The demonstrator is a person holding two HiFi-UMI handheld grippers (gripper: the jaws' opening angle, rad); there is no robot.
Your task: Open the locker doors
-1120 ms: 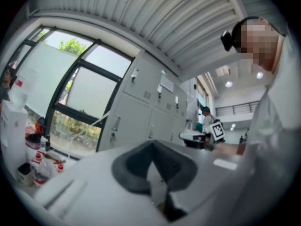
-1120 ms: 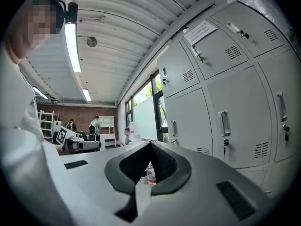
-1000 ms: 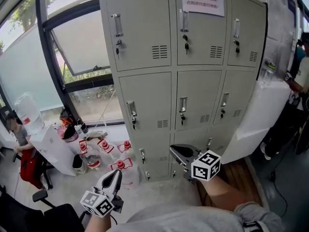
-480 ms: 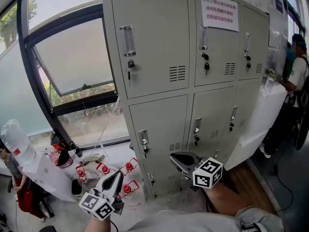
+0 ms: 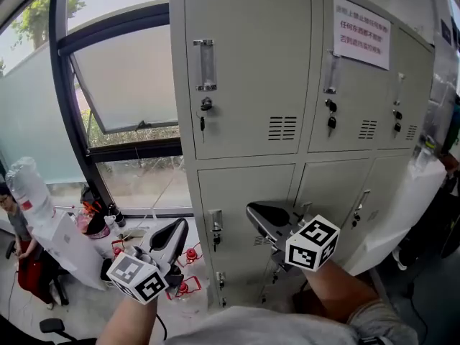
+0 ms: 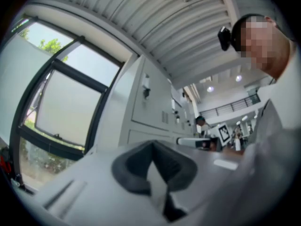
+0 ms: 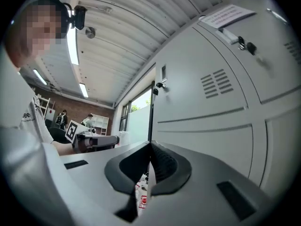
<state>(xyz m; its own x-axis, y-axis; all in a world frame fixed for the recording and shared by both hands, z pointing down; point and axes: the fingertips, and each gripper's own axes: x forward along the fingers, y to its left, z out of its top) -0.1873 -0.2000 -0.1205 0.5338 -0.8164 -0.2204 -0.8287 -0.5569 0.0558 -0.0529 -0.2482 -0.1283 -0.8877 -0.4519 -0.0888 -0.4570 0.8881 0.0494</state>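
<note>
A grey bank of lockers [image 5: 302,157] stood straight ahead, and every door in view was closed. The top left door [image 5: 244,63] carried an upright handle [image 5: 205,65], with a key [image 5: 205,106] hanging in the lock just below it. The top middle door [image 5: 356,99] bore a white paper notice [image 5: 361,24] with red print. Beneath them, the lower left door [image 5: 244,192] had its own latch [image 5: 215,221] near its left edge.

The left hand-held gripper [image 5: 177,230] was held low and to the left of the lockers, below the window [image 5: 122,85]. Its jaws were clenched together with nothing between them. The right hand-held gripper [image 5: 257,213] was held in front of the lower row, near the seam between the lower left door and its neighbour. It too was clenched and empty. The right gripper view showed the lockers running along its right side, with the jaws clear of the metal. Neither hand-held gripper touched a door or a handle.

On the floor [image 5: 86,304] beneath the window stood a cluster of red-capped bottles [image 5: 188,254]. A person [image 5: 18,221] was at the far left edge of the head view.
</note>
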